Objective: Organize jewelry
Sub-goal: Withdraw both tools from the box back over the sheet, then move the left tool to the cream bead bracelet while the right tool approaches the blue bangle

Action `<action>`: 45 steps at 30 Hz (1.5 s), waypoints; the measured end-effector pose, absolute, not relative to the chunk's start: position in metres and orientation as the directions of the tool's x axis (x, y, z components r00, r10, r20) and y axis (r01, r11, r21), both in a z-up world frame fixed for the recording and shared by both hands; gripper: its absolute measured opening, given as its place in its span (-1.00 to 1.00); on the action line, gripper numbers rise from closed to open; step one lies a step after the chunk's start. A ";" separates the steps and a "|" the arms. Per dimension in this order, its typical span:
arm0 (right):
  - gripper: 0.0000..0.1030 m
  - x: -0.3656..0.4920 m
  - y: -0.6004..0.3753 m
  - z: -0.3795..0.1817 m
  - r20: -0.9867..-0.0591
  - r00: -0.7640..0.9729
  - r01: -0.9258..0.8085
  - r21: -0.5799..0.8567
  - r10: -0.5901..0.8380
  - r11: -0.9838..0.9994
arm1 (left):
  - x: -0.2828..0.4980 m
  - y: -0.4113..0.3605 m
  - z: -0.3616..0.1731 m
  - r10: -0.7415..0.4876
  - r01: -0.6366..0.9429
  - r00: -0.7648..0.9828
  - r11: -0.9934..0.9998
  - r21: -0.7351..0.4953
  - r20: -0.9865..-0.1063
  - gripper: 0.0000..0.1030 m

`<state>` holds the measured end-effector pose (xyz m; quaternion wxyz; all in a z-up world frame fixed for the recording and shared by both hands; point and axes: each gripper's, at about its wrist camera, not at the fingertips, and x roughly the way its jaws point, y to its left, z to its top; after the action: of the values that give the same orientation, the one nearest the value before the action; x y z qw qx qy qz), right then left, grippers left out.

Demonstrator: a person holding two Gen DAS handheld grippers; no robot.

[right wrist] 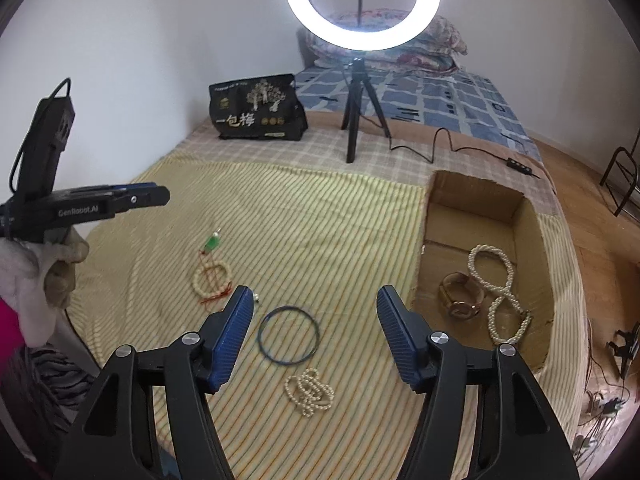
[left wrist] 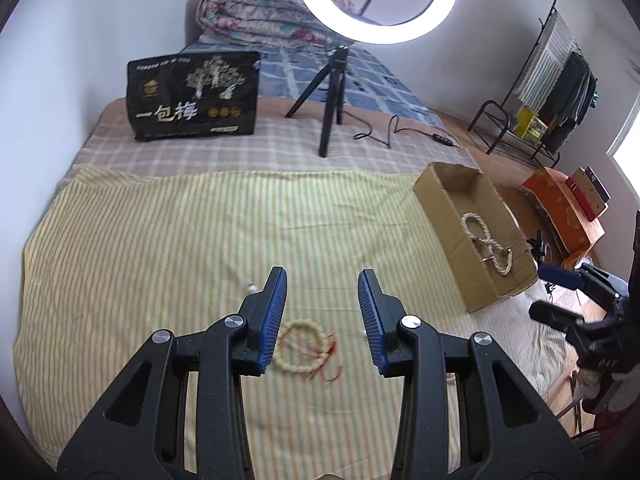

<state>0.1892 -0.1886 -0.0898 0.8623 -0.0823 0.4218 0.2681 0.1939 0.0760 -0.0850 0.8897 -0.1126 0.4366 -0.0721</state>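
Note:
A cream bead bracelet with red cord (left wrist: 298,346) lies on the striped cloth between the fingers of my open, empty left gripper (left wrist: 322,280); it also shows in the right wrist view (right wrist: 210,278). My right gripper (right wrist: 315,300) is open and empty above a dark thin bangle (right wrist: 289,335) and a small pearl strand (right wrist: 309,392). The cardboard box (right wrist: 532,248) at right holds a long pearl necklace (right wrist: 502,292) and a watch (right wrist: 460,300). The box also shows in the left wrist view (left wrist: 448,196). A green pendant (right wrist: 212,243) lies beyond the bracelet.
A ring light on a black tripod (right wrist: 356,120) and a black snack bag (right wrist: 258,108) stand at the back of the bed, with a cable (right wrist: 444,144) trailing right. The bed edge drops to wooden floor on the right (right wrist: 592,264).

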 end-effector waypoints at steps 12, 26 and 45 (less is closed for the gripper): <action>0.23 0.167 -0.156 -0.141 -0.818 0.408 -0.648 0.053 0.405 0.760 | 0.183 0.114 -0.134 -0.214 -0.050 0.502 0.960 -0.275 -0.838 -0.28; 0.14 0.169 -0.142 -0.177 -0.882 0.292 -0.713 0.057 0.370 0.699 | 0.192 0.092 -0.194 -0.235 -0.081 0.346 0.957 -0.279 -0.908 -0.59; -0.49 0.181 -0.115 -0.208 -0.927 0.188 -0.764 0.070 0.325 0.641 | 0.213 0.086 -0.224 -0.246 -0.152 0.268 0.944 -0.293 -0.931 -0.70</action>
<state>0.1813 -0.1147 -0.2080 0.7413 -0.2110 0.5206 0.3673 0.2131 0.0859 -0.2235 0.7790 -0.1648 0.6042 -0.0304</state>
